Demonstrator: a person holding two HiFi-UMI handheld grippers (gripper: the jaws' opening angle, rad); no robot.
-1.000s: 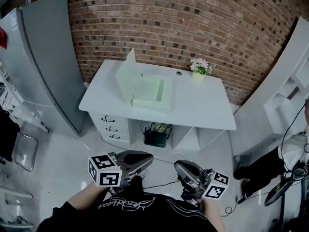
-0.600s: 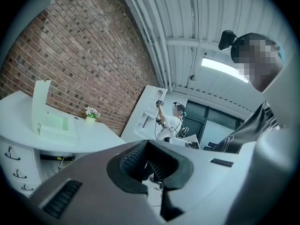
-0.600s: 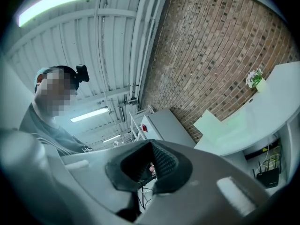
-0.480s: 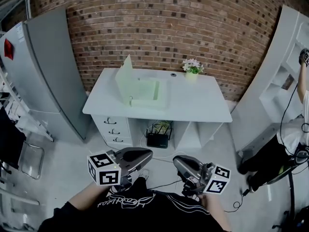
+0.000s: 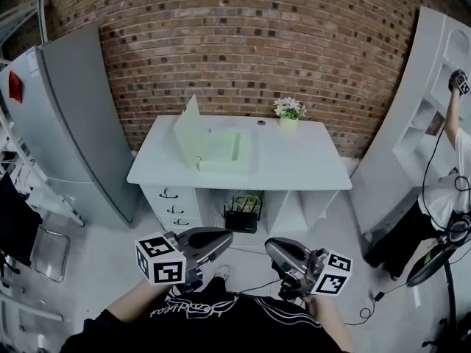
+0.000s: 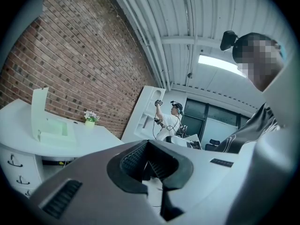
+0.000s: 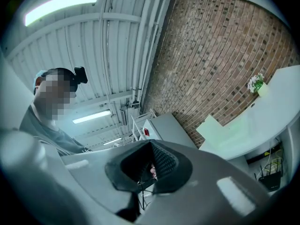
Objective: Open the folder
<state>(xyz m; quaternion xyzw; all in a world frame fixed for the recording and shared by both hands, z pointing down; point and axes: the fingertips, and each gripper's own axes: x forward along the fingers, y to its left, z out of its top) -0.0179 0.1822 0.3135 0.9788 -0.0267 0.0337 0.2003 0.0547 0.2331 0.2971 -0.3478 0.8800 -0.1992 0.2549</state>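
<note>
Left tool (image 5: 218, 239) clenched, nothing between its jaws, close to the body. Folder (image 5: 215, 144) lies on the desk (image 5: 302, 169), well apart from both tools, cover raised. Right tool (image 5: 275, 251) clenched, empty. Risk: the cover looks unsupported and may drop shut. Hinge and contents too small to read.

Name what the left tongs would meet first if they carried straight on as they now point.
Nothing nearby: the left tongs aim past the desk, probably toward the white shelving, depth unclear.
</note>
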